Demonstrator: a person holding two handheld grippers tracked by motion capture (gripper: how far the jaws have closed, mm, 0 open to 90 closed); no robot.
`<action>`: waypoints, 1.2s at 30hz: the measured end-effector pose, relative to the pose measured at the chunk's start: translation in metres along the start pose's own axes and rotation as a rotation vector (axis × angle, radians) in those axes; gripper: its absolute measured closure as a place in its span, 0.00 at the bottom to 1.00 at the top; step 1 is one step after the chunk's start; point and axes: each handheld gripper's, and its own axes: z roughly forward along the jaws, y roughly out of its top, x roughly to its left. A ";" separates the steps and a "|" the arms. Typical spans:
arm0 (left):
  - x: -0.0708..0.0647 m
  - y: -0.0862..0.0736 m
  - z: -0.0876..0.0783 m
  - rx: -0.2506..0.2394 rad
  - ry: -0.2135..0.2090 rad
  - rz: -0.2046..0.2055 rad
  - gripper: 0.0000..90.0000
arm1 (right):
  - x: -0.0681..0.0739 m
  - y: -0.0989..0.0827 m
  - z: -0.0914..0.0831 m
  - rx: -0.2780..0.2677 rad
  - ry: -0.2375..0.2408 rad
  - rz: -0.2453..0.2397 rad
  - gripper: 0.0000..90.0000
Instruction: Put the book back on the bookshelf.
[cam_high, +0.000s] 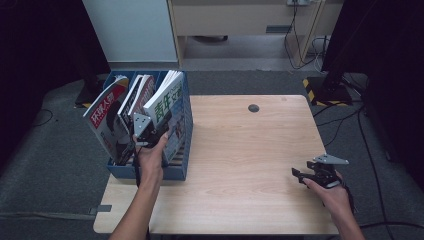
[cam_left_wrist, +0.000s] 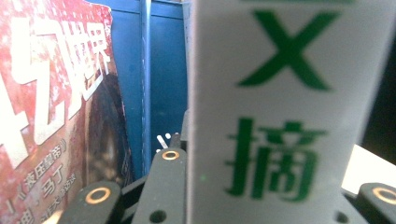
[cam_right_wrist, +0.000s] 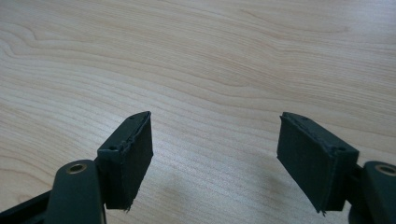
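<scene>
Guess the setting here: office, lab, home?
Probably a lab or office recording corner: a bare wooden table on grey carpet, a blue magazine rack at its left edge, cables trailing across the floor.

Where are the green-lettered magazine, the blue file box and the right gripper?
green-lettered magazine (cam_high: 167, 100), high view, white cover.
blue file box (cam_high: 172, 172), high view, front wall.
right gripper (cam_right_wrist: 215, 161), right gripper view, gap between open jaws.

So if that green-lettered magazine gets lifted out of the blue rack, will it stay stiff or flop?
The magazine will probably bend a bit: it is thin and leans in the blue rack. The left gripper, clamped on its spine edge, may let the pages sag or fan open. Its cover looks glossy, so possibly slippery.
</scene>
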 end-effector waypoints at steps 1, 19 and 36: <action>0.000 0.000 0.000 -0.002 -0.001 -0.002 0.82 | 0.000 0.000 0.000 0.000 0.000 -0.001 0.30; 0.009 -0.009 0.004 -0.028 -0.003 -0.005 0.82 | -0.001 -0.001 0.002 0.008 -0.006 0.002 0.30; 0.007 -0.019 0.003 -0.023 0.017 0.001 0.82 | -0.001 -0.001 0.003 0.011 -0.005 -0.003 0.30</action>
